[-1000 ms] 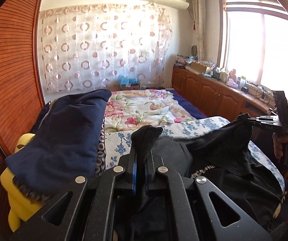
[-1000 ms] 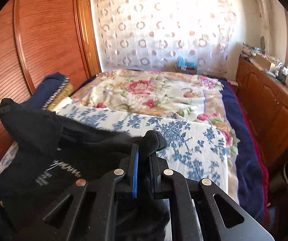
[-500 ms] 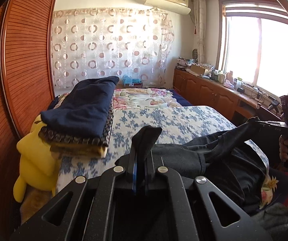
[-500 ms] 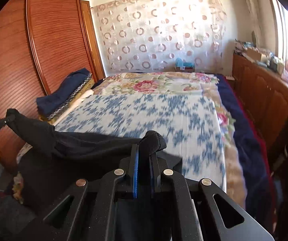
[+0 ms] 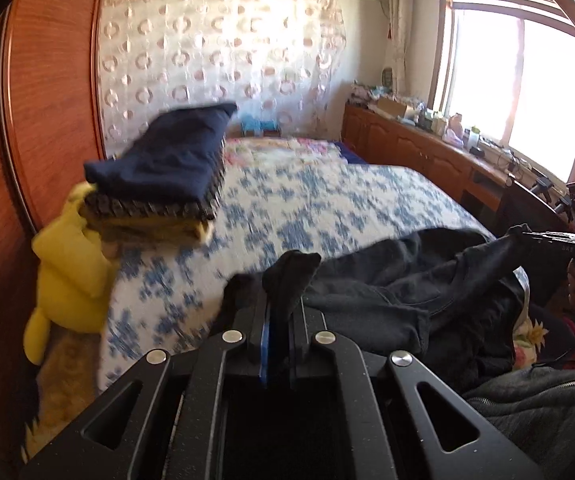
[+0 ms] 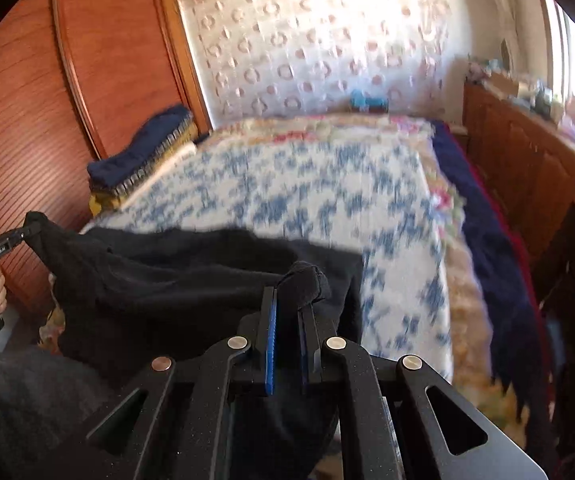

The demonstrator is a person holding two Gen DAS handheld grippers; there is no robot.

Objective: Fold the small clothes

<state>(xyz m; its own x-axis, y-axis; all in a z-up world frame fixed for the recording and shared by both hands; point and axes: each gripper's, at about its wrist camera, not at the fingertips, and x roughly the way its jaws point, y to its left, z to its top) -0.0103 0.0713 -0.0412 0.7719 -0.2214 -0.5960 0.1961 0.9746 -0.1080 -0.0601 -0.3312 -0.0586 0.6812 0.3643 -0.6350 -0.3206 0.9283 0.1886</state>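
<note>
Left wrist view: we pinch the black garment point(image 5: 387, 300) in each hand-held gripper point(image 5: 283, 300), stretched sideways along the bed's point(image 5: 327, 200) near edge.

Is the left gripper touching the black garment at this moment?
Touching. In the left wrist view the left gripper pinches a bunch of the black garment between its fingers, and the cloth sticks out above them.

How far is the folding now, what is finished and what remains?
Done: a folded stack sits at the bed's left edge. In hand: the left gripper and right gripper each pinch a corner of the black garment, stretched between them. Left: no fold in it yet.
</note>
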